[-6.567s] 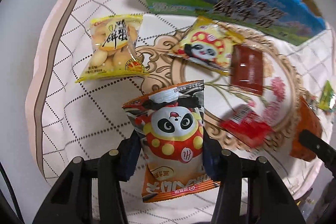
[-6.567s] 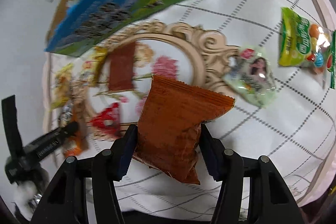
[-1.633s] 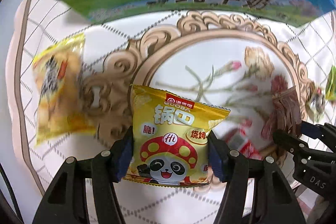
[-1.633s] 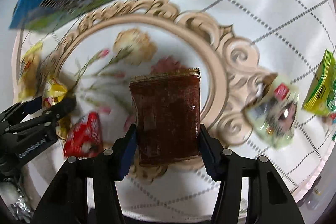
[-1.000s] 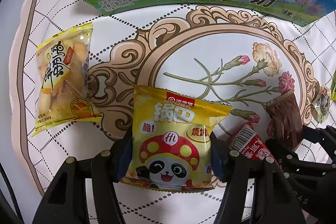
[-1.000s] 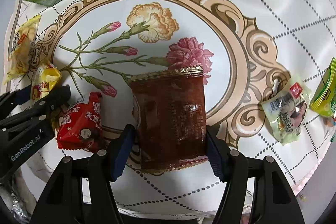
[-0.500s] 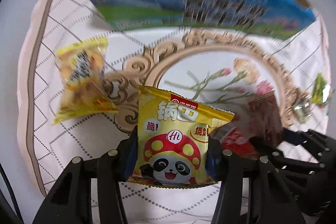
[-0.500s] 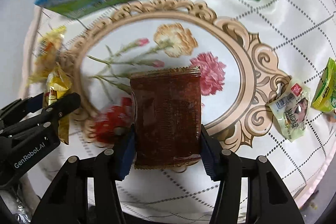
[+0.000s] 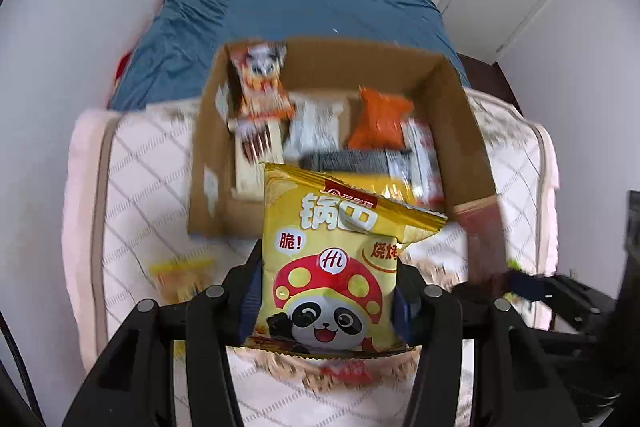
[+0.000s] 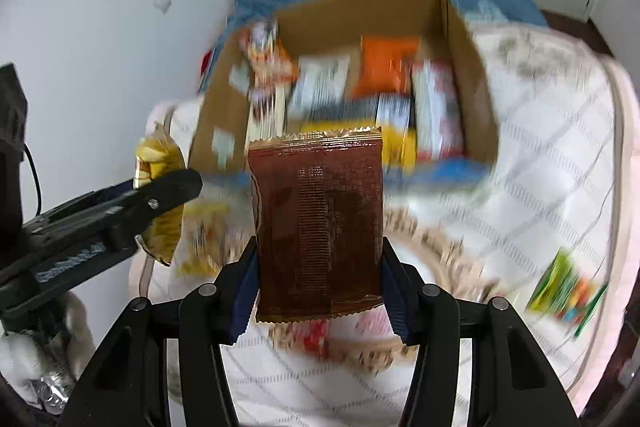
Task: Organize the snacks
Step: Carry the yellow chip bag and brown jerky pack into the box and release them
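Step in hand: both packets are carried toward the open cardboard box [image 9: 460,115] for deposit; this is judged from the task.
Left hand-held gripper [image 9: 326,301]: closed on the yellow panda snack packet [image 9: 330,267], which is held upright, clear of the quilted cloth [image 9: 132,187], in front of the box's near wall.
Right hand-held gripper [image 10: 320,291]: closed on the brown foil packet [image 10: 318,223], upright, below the box opening in its own view.
Box contents: an orange packet [image 9: 378,123] and several others, blurred.
Method: each packet should clear the near wall before release; the left one suits the free gap on the left side.
Caution: the two grippers sit near each other; staggered releases avoid contact.
Pose: both grippers point forward and slightly down at the box.
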The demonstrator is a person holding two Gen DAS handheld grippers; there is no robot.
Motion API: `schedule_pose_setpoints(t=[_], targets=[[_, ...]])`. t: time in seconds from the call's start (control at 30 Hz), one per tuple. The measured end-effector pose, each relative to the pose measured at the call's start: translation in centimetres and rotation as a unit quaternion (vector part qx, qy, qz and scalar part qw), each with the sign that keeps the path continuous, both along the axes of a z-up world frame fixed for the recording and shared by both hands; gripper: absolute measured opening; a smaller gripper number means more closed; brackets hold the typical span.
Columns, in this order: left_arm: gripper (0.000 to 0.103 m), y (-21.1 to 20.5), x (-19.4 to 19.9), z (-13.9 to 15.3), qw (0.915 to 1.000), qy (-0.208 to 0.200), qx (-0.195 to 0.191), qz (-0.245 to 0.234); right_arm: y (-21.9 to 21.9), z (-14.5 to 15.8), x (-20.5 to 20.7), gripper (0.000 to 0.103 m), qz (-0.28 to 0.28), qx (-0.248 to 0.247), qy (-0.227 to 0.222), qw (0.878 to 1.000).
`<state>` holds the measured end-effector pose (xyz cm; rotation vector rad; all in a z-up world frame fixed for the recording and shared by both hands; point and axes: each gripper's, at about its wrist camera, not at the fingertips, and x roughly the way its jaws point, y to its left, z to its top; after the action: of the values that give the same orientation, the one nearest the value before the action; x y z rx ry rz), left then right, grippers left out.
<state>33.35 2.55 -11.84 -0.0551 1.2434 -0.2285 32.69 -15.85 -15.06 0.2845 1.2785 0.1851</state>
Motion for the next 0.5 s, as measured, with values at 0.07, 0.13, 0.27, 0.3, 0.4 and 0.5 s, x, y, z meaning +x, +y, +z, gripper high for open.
schedule_pose_setpoints(t=[0.07, 0.13, 0.27, 0.3, 0.4, 0.5], targets=[[0.05, 0.0, 2.4, -0.6, 0.9999, 0.006, 0.015, 0.001, -0.8, 0.6, 2.3, 0.057, -0.011, -0.008, -0.007, 1.0], [0.05, 0.2, 4.3, -1.4, 0.9995, 0.012, 0.028, 0.003, -1.5, 0.1, 4.3, 0.057, -0.021, -0.013, -0.006, 1.0], [0.05, 0.5, 7.3, -4.0, 0.9974, 0.04, 0.059, 0.003, -3.1, -2.3, 7.8, 0.057, -0.042, -0.022, 0.013, 0.999], [0.05, 0.6, 8.1, -5.0, 0.9966, 0.051, 0.065, 0.003, -3.4, -3.3, 8.7, 0.057, -0.044, -0.024, 0.021, 0.999], [0.05, 0.8, 9.3, -7.3, 0.9944, 0.076, 0.073, 0.004, -3.8, -5.8, 10.3, 0.057, -0.049, -0.034, 0.043, 0.997], [0.05, 0.7, 9.9, -9.1, 0.9923, 0.092, 0.082, 0.001, -4.0, -7.9, 10.8, 0.057, -0.053, -0.038, 0.062, 0.996]])
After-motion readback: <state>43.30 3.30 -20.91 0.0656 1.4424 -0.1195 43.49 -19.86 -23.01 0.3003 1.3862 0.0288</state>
